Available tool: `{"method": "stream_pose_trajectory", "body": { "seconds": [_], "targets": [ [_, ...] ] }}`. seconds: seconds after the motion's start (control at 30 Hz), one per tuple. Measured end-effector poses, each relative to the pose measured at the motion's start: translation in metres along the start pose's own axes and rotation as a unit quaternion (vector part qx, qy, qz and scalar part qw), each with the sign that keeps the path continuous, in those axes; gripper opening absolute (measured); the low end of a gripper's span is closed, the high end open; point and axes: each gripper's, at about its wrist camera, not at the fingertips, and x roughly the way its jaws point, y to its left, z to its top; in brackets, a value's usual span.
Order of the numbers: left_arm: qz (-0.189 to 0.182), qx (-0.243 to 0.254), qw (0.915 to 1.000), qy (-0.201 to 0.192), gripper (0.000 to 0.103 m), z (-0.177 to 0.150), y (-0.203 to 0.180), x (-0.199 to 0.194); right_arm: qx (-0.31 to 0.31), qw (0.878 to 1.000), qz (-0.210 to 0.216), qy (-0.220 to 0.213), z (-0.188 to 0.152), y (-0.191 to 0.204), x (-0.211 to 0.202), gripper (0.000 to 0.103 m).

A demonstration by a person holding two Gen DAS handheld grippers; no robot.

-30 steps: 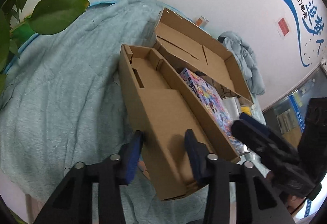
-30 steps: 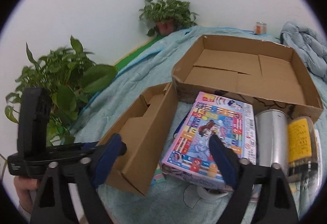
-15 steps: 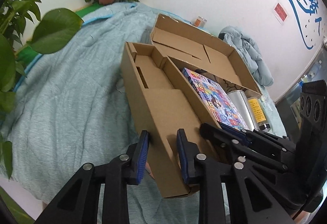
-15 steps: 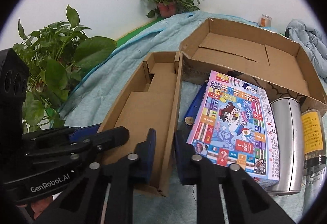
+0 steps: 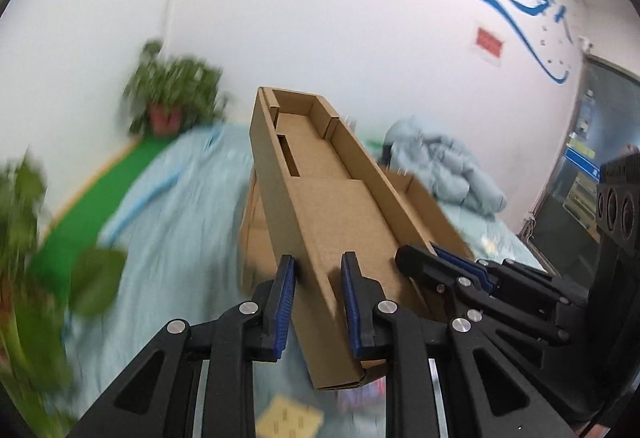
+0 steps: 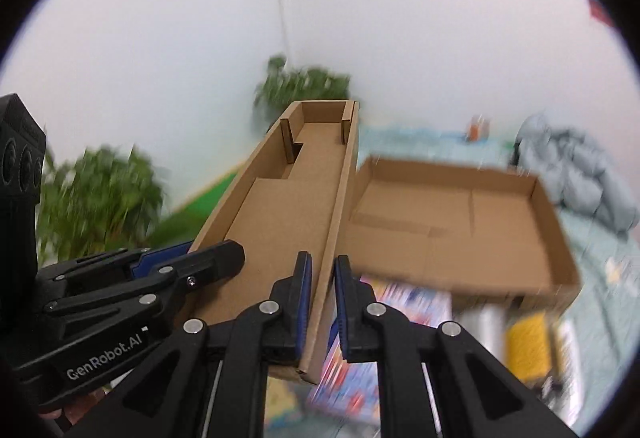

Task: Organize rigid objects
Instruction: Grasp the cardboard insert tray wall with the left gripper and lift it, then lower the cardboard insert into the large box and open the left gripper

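Observation:
A long narrow open cardboard tray (image 5: 320,206) is lifted off the bed, its far end raised; it also shows in the right wrist view (image 6: 288,206). My left gripper (image 5: 316,290) is shut on its left wall near the front end. My right gripper (image 6: 320,290) is shut on its right wall, and shows at the right of the left wrist view (image 5: 440,270). A wide shallow cardboard box (image 6: 460,222) lies open on the bed beyond. A colourful picture box (image 6: 360,370) lies below the tray, blurred.
A silver can (image 6: 476,334) and a yellow-labelled container (image 6: 528,350) lie right of the picture box. Light-blue blanket (image 5: 180,206) covers the bed. Potted plants (image 5: 172,106) stand at the wall and left. A grey jacket (image 6: 580,174) is bundled at the far right.
Both grippers, shut on the narrow tray's walls, have lifted it off the bed and tilted its far end up. The views swung upward and are motion-blurred.

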Motion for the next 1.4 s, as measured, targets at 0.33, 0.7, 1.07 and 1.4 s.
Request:
{"method": "stream_pose_trajectory", "body": {
  "seconds": [0.33, 0.7, 1.07, 1.4],
  "targets": [
    [-0.023, 0.027, 0.9985, 0.042, 0.018, 0.104, -0.004, 0.104, 0.072, 0.997, -0.017, 0.018, 0.079, -0.066, 0.065, 0.011],
    [-0.011, -0.008, 0.9884, 0.151, 0.015, 0.078, 0.057, 0.252, 0.115, 0.984, 0.002, 0.137, 0.061, -0.101, 0.184, 0.013],
    [0.069, 0.003, 0.976, 0.206, 0.006, 0.01, 0.101, 0.317, 0.157, 0.953, 0.043, 0.255, 0.016, -0.106, 0.27, 0.013],
    [0.071, -0.034, 0.9828, 0.167, 0.008, -0.002, 0.121, 0.271, 0.171, 0.932, 0.138, 0.288, 0.006, -0.106, 0.269, 0.047]
  ]
}}
